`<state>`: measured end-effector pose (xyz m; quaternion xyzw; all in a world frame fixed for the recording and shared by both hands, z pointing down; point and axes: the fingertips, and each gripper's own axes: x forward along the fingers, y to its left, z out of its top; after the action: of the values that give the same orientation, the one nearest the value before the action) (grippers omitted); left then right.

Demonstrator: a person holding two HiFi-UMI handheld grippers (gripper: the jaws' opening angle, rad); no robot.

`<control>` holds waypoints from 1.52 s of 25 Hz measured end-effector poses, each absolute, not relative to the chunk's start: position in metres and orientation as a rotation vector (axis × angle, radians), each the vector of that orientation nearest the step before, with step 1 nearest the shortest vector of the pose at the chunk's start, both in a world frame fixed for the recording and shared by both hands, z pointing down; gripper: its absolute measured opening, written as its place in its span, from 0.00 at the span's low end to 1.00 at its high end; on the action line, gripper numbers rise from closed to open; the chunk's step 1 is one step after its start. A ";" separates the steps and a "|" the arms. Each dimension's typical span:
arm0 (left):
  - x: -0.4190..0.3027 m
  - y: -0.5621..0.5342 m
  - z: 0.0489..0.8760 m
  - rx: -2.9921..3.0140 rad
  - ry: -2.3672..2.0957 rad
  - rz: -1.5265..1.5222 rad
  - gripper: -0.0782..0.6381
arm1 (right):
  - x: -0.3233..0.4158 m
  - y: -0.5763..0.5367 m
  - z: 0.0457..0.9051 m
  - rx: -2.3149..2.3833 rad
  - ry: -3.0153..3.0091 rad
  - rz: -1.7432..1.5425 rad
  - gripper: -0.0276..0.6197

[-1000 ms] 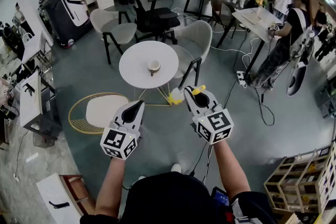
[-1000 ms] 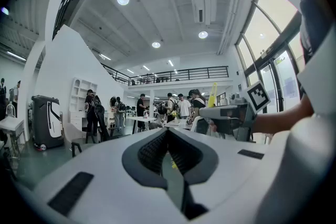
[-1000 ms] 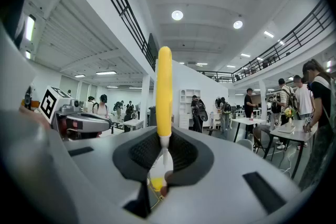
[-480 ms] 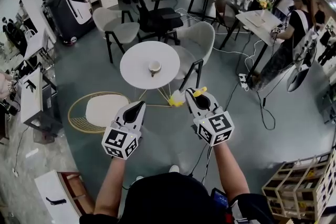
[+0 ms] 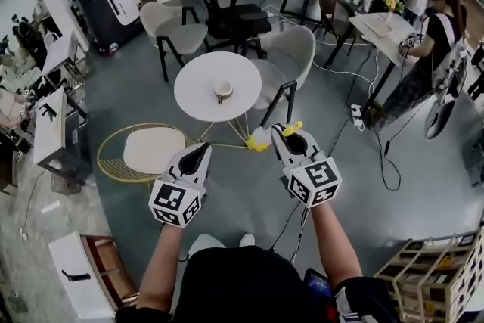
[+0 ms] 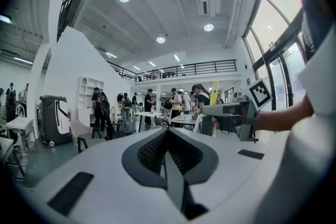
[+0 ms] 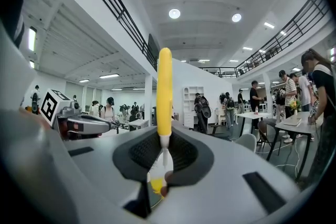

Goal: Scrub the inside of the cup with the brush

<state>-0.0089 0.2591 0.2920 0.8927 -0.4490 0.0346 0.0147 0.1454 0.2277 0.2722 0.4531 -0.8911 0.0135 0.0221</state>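
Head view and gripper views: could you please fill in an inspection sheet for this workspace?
surface: round white table, ahead of both grippers
job's things: cup on the table; brush in the right gripper
clutter: nothing seen besides the cup
grippers: left gripper shut, empty; right gripper shut on the brush
cables: cables and power strip on the floor
surroundings: chairs around the table, people at desks
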 end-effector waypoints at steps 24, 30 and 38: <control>-0.012 0.192 0.298 2.747 -1.428 0.114 0.13 | 0.139 0.166 0.281 1.376 -2.770 0.085 0.12; -0.018 0.153 0.307 2.751 -1.399 0.121 0.13 | 0.130 0.128 0.288 1.389 -2.761 0.101 0.12; -0.045 0.087 0.309 2.742 -1.348 0.125 0.13 | 0.106 0.066 0.284 1.426 -2.732 0.115 0.12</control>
<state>-0.0445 0.0866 0.3090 0.8958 -0.4405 0.0408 0.0417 0.1059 0.0663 0.2840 0.4622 -0.8856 0.0372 0.0287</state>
